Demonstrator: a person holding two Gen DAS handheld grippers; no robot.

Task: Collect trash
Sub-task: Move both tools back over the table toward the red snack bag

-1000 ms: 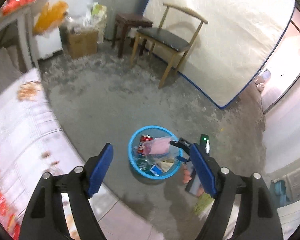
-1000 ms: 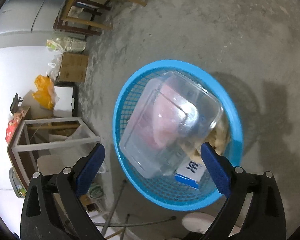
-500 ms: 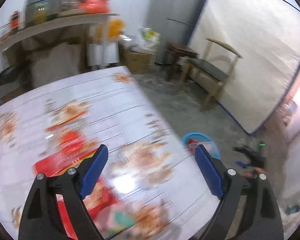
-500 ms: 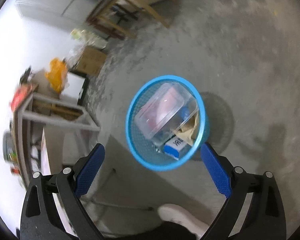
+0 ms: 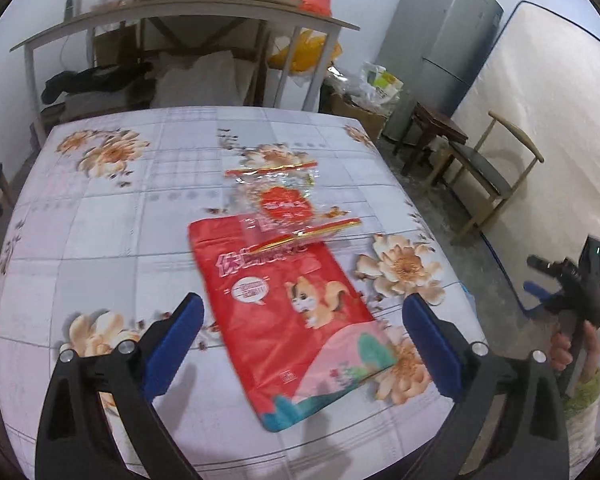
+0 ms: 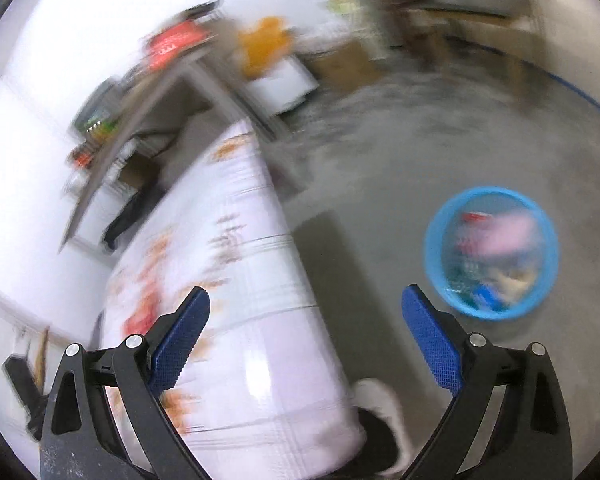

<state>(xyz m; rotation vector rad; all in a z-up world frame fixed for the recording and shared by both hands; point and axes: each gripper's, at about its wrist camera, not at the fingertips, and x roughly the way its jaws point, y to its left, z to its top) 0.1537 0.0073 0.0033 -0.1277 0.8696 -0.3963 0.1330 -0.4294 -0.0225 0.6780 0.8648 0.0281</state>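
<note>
A flat red snack bag [image 5: 288, 312] lies on the flowered tablecloth table [image 5: 100, 208]. A crumpled clear wrapper with red print [image 5: 284, 196] overlaps its far end. My left gripper [image 5: 300, 340] is open and empty, just above the near part of the red bag. My right gripper [image 6: 304, 344] is open and empty, off the table's right side; it also shows in the left wrist view [image 5: 576, 288]. The blue trash basket [image 6: 492, 252] stands on the floor with a pink-filled clear box and other trash in it. The right wrist view is blurred.
A shelf table [image 5: 180, 12] with jars and bags stands behind the table. A grey fridge [image 5: 440, 40], a cardboard box [image 5: 356, 112], a dark stool [image 5: 436, 128], a wooden chair [image 5: 488, 176] and a leaning mattress [image 5: 548, 120] line the right side. A white shoe [image 6: 380, 396] is near the table edge.
My left gripper has swung from over the basket on the floor up to the table above the red bag. My right gripper has pulled back from the basket and turned toward the table.
</note>
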